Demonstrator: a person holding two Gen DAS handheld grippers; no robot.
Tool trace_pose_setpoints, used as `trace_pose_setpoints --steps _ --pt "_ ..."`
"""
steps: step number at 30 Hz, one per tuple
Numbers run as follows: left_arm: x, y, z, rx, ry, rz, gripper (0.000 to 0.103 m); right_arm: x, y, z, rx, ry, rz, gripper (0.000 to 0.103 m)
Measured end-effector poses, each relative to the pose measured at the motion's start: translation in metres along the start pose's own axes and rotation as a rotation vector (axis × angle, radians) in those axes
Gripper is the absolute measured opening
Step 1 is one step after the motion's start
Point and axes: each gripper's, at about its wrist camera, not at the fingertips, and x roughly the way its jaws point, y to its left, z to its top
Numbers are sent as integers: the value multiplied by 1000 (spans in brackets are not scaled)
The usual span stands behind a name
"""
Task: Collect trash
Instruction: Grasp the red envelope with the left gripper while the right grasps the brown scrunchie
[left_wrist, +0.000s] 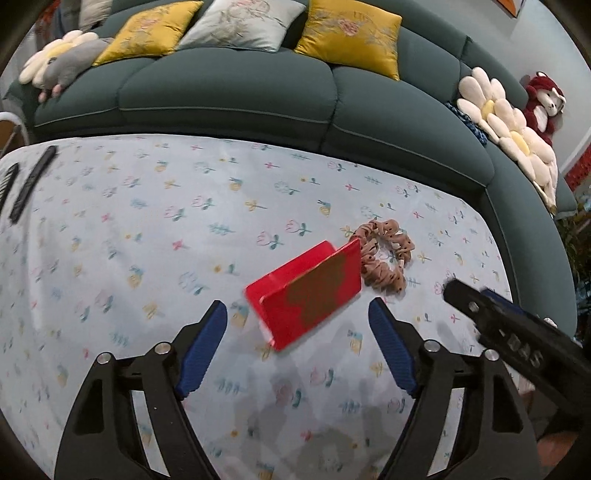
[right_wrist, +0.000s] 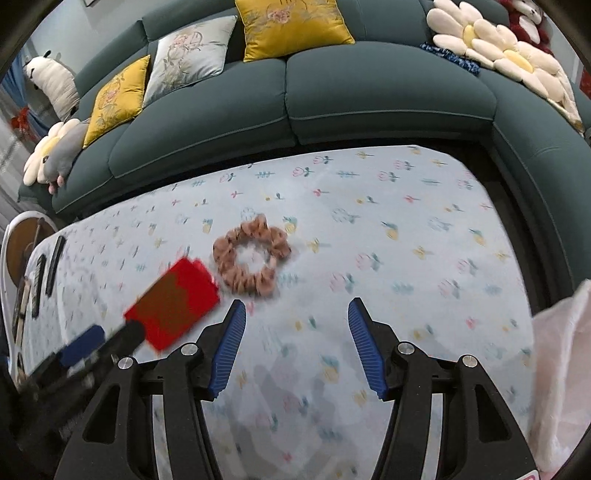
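Note:
A red box with a gold pattern lies on the floral tablecloth, just ahead of my open left gripper and between its blue fingertips. A pink-brown scrunchie lies just behind the box to the right. In the right wrist view the scrunchie lies ahead and left of my open, empty right gripper, and the red box is at the left with the left gripper at its near edge. The right gripper's finger shows at the right of the left wrist view.
Two black combs lie at the table's far left. A green sofa with yellow and grey cushions and flower pillows curves behind and to the right of the table. A pink cloth is at the near right.

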Motion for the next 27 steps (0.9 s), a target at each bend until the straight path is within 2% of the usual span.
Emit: trace_pose_setpoints --steps 3,6,8,10,12,13,16,20,23,27 --pt "14 0 5 -2 24 -31 61 22 5 12 2 20 -6 56" --pt "23 1 7 8 38 -44 46 39 9 19 3 42 -2 56" --pt "29 2 7 10 57 -51 29 49 13 19 -7 54 -10 56" --pt "32 4 6 -2 67 -41 27 57 16 20 -17 60 -13 56" --pt "32 8 4 -24 55 -33 26 63 19 20 -19 69 -10 51" --pt "31 10 3 -38 54 -27 25 67 19 19 -16 80 -4 44" --pt "31 12 2 -72 59 -27 24 69 21 16 -27 70 -27 35" --pt "27 8 -5 -79 64 -13 21 63 17 2 -48 71 -46 14" --pt "22 3 -17 -95 81 -18 16 52 10 -19 -61 76 -30 8" --pt "16 -7 -43 -92 117 -1 6 32 -5 -51 -78 93 -13 7"
